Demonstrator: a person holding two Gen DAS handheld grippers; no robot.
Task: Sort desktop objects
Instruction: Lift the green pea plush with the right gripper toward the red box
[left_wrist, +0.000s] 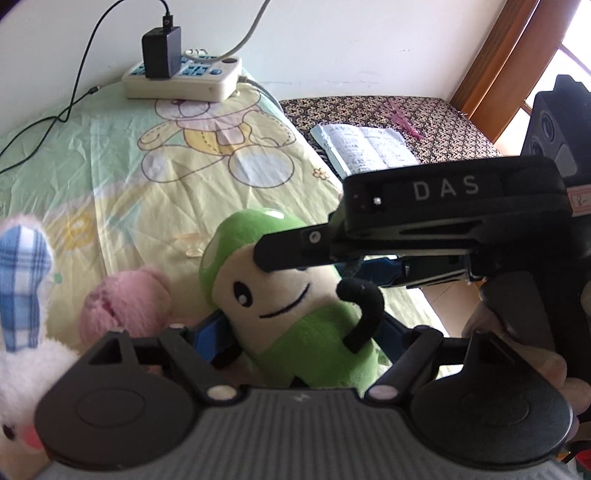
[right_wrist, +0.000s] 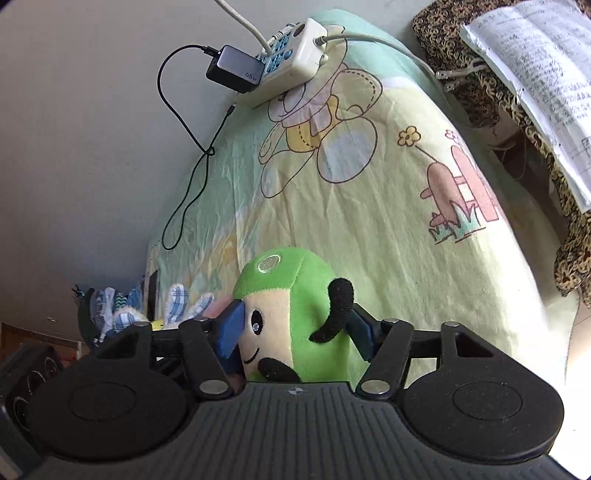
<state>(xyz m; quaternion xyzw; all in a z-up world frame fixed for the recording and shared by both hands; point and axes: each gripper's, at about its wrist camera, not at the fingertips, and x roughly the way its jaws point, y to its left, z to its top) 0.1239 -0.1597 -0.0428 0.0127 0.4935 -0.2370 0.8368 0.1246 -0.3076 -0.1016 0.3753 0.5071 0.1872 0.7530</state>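
Note:
A green and cream plush toy (left_wrist: 291, 295) with black arms lies on the cartoon bedsheet (left_wrist: 122, 177). My left gripper (left_wrist: 299, 328) has a blue pad on each side of its lower body and is shut on it. My right gripper (left_wrist: 295, 254) reaches in from the right and touches the toy's head. In the right wrist view the same toy (right_wrist: 291, 314) sits between that gripper's (right_wrist: 295, 328) blue fingers (right_wrist: 231, 328), which press its face and side. A pink plush (left_wrist: 125, 302) and a white rabbit plush with blue checked ears (left_wrist: 22, 295) lie at the left.
A white power strip (left_wrist: 183, 75) with a black charger (left_wrist: 161, 51) and cables sits at the back by the wall. An open book (left_wrist: 364, 147) lies on a patterned surface (left_wrist: 369, 110) to the right. More checked plush ears (right_wrist: 177, 302) show at the left in the right wrist view.

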